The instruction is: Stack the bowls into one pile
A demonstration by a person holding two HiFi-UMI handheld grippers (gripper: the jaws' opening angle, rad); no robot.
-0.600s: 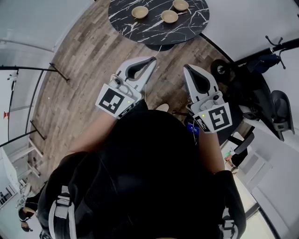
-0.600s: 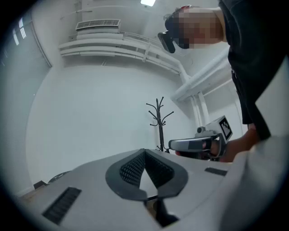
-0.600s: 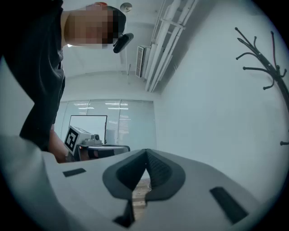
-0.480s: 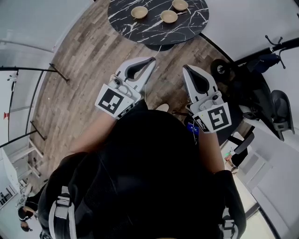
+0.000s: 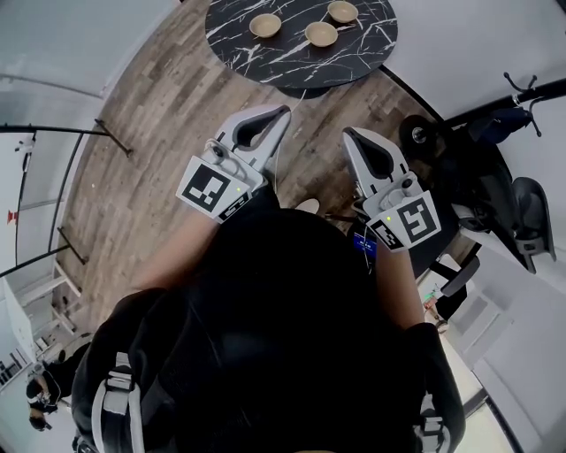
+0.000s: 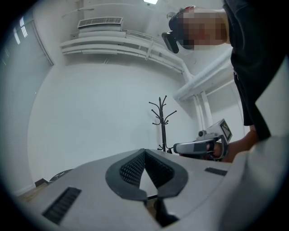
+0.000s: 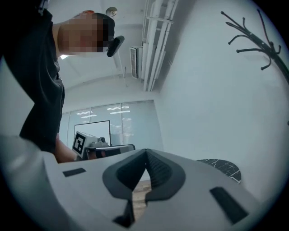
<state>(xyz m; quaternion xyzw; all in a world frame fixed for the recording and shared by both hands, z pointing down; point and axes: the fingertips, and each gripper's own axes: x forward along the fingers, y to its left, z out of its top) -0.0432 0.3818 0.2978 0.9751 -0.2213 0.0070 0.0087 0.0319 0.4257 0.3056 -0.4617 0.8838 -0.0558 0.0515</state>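
Jaws of left gripper [image 5: 283, 111] and right gripper [image 5: 347, 134] meet, empty; bowls [image 5: 321, 34] seemingly unstacked.

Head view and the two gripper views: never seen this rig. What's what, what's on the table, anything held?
No robot: a person holds a two-jaw gripper in each hand. The head view looks down from a camera on the person's head; each gripper view looks along that gripper's own jaws. The left gripper and right gripper are shut and empty, short of the round black marble table. On it stand three tan bowls, apart, not stacked.
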